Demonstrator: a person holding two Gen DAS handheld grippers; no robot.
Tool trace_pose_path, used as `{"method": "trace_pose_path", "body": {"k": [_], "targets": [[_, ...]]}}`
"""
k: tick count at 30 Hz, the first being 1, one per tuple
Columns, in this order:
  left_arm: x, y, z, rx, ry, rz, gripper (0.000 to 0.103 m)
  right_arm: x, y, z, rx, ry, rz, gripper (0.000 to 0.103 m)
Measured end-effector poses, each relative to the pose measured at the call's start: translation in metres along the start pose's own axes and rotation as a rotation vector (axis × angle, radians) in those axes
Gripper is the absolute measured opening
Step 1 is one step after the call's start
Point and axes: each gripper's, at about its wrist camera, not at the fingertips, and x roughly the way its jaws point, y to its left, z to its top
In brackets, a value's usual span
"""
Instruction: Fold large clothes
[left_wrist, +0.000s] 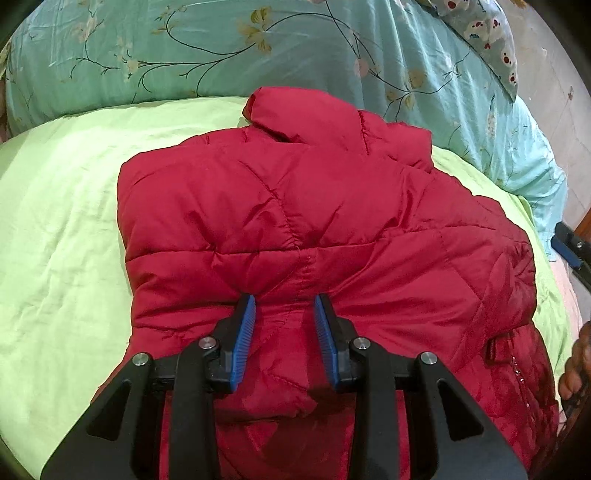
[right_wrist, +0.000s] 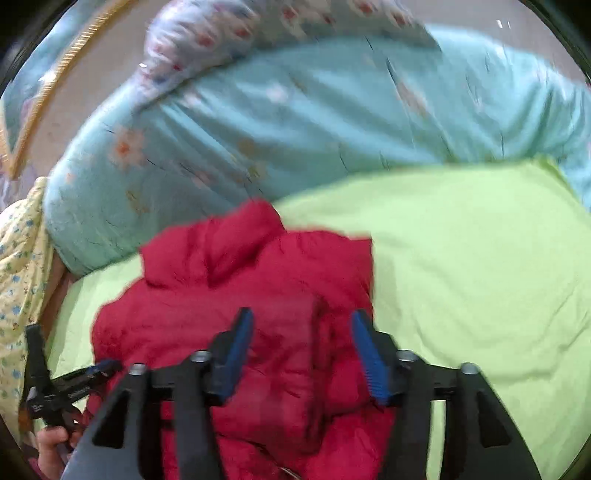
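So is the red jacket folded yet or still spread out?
Partly folded: the red jacket lies bunched into a compact block on the green sheet, no sleeves showing, collar at the far end. How neatly, cannot tell.

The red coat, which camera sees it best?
The left wrist view. There the red coat is sharp and fills the middle, so its quilt stitching, collar and side zip show. In the right wrist view the coat is blurred, looks smaller, and the right tongs cover its lower part.

Home bedrm, green bedsheet (left_wrist: 55, 221), floral quilt (left_wrist: 221, 48)
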Motion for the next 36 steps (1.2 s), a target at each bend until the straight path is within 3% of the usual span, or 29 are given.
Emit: {"method": "trace_pose_path", "body": {"k": [7, 13, 29, 36], "targets": [[0.001, -0.005, 0.000, 0.019, 0.001, 0.036, 0.031, 0.044, 0.055, -0.020, -0.164, 0.144, 0.070, 0.060], [0.003, -0.006, -0.001, 0.033, 0.000, 0.036, 0.031, 0.091, 0.048, -0.051, -0.189, 0.262, -0.047, 0.059], [-0.012, -0.005, 0.003, 0.032, -0.031, 0.054, 0.032, 0.102, 0.029, -0.059, -0.142, 0.270, -0.075, 0.059], [0.007, -0.005, 0.002, 0.049, 0.030, 0.062, 0.033, 0.099, 0.028, -0.057, -0.126, 0.276, -0.073, 0.059]]}}
